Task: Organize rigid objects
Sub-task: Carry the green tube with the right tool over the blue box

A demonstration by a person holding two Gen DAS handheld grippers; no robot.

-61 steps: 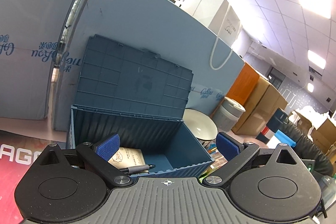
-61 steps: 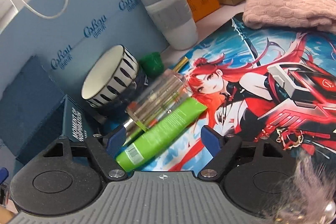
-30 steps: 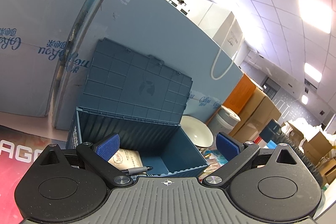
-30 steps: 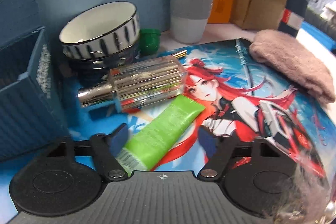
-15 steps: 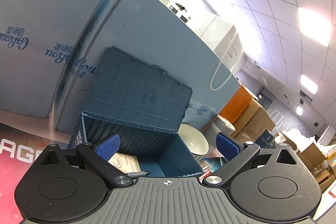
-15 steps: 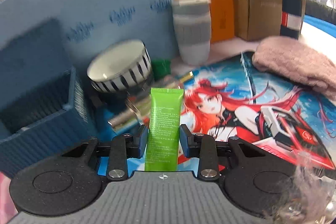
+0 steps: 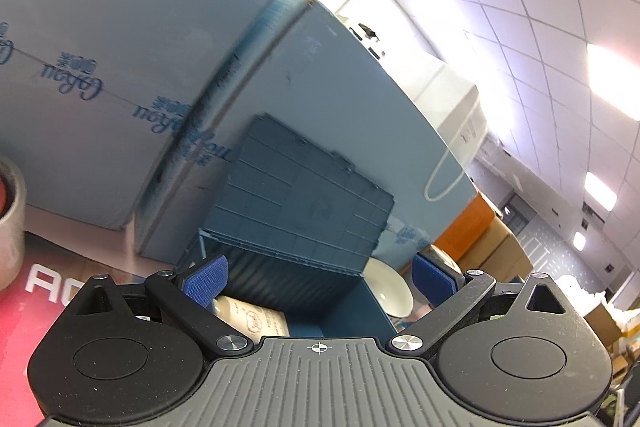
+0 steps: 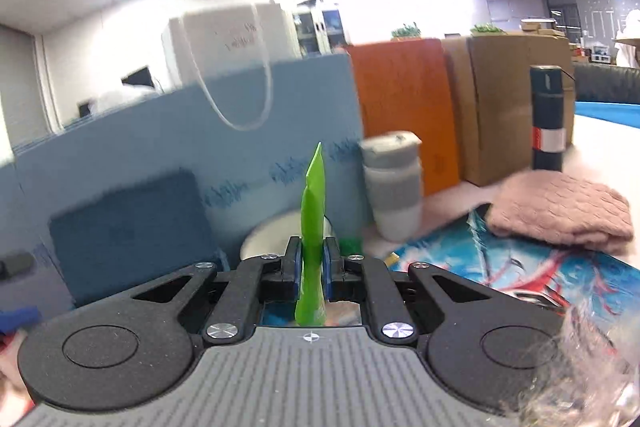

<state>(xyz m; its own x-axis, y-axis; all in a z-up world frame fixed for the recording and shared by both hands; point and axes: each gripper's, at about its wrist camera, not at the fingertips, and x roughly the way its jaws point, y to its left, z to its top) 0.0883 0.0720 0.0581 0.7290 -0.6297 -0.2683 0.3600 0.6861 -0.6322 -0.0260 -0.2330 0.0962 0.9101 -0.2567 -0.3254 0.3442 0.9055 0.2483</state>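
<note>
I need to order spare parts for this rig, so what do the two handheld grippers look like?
Both look alike. The left gripper and the right gripper each have a ribbed grey body with a small white crosshair mark, two black rounded housings with circular recesses, and black linkage arms on silver pivot screws. The finger pads are blue and textured. No cables, hands or sleeves show.

Bright ceiling panels (image 7: 612, 83) blow out to white glare in both views. Fisheye bending curves the edges, and motion blur smears the blue bags (image 8: 260, 163).
</note>
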